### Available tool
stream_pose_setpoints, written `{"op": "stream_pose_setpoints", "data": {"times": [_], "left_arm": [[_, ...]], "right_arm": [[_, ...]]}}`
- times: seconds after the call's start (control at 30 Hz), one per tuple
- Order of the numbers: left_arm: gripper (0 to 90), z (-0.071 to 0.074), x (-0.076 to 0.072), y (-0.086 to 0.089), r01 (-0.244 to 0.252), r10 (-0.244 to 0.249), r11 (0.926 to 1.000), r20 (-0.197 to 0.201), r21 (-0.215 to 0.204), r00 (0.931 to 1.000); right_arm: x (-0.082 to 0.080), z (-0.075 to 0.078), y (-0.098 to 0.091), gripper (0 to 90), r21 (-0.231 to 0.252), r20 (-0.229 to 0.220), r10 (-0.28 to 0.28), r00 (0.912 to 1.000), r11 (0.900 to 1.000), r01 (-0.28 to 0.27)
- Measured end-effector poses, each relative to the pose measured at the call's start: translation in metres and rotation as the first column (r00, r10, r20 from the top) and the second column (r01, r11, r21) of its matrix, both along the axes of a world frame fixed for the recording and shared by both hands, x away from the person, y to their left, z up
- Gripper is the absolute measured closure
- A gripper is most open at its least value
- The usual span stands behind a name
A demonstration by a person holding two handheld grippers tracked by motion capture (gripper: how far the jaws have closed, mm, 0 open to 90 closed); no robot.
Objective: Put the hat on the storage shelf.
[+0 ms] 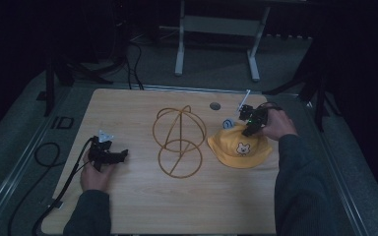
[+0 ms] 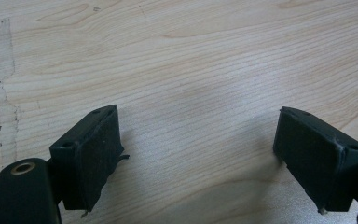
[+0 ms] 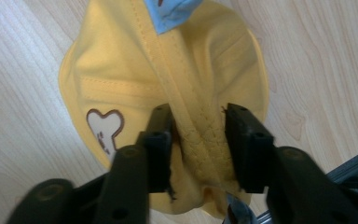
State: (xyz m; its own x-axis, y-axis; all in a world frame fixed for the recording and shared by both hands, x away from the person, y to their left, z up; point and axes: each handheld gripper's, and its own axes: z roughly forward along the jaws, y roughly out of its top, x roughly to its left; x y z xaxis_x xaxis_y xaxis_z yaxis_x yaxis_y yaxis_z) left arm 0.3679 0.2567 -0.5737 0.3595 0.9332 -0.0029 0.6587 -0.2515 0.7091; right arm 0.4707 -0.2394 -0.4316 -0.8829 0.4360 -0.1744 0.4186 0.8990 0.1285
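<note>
Yellow hat [image 1: 240, 147] | bear patch, blue lining | pinched by right gripper [image 3: 198, 140]

This looks like a lab or recording studio set up for capturing handling work, not a home. A single light-wood bench [image 1: 128, 206] stands on grey carpet [image 1: 211, 64], ringed by dark surroundings that swallow the walls. Black stands [image 1: 49, 83] with splayed feet rise at both far corners of the bench (what they carry is lost in the dark above), and loose black cables [image 1: 133, 64] trail across the floor behind it. Another cable loops on the carpet [image 1: 47, 152] at the left. Farther back stands the grey metal frame of a second desk [image 1: 216, 29]. Metal rails [image 1: 19, 162] run along the floor on either side.
</note>
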Motion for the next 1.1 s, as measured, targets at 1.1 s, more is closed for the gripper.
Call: {"op": "stream_pose_setpoints", "data": {"times": [1.1], "left_arm": [[15.2,0.0,0.0,0.0,-0.002,0.002,1.0,0.002,-0.002,1.0]], "right_arm": [[-0.044,0.065,-0.004,76.9,-0.018,0.075,0.134,0.988,0.9909,-0.133]]}}
